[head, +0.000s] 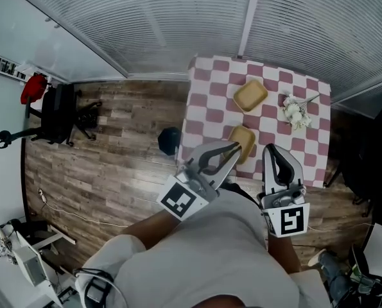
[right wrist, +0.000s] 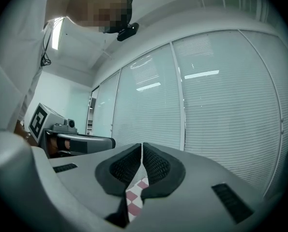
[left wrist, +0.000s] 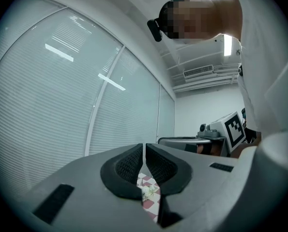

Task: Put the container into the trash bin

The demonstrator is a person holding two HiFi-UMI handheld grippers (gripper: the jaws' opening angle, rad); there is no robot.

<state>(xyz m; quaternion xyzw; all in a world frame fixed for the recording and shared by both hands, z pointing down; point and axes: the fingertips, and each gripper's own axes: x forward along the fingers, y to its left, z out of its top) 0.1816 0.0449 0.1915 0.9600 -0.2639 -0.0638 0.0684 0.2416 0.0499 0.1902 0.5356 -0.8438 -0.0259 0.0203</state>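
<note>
Tools both pressing shut, gripping nothing: left tool [head: 233, 150] and right tool [head: 271, 151] are hovering at the near edge of the checkered tabletop [head: 203, 108]. Dark trash bin [head: 169, 140] is sitting on the floor just left of it. Near container [head: 244, 136] is lying just ahead of the left tool, the closer one, its long axis running near to far. A second container [head: 250, 95] is sitting farther back. No readable writing is showing, only square markers [head: 179, 199].
</note>
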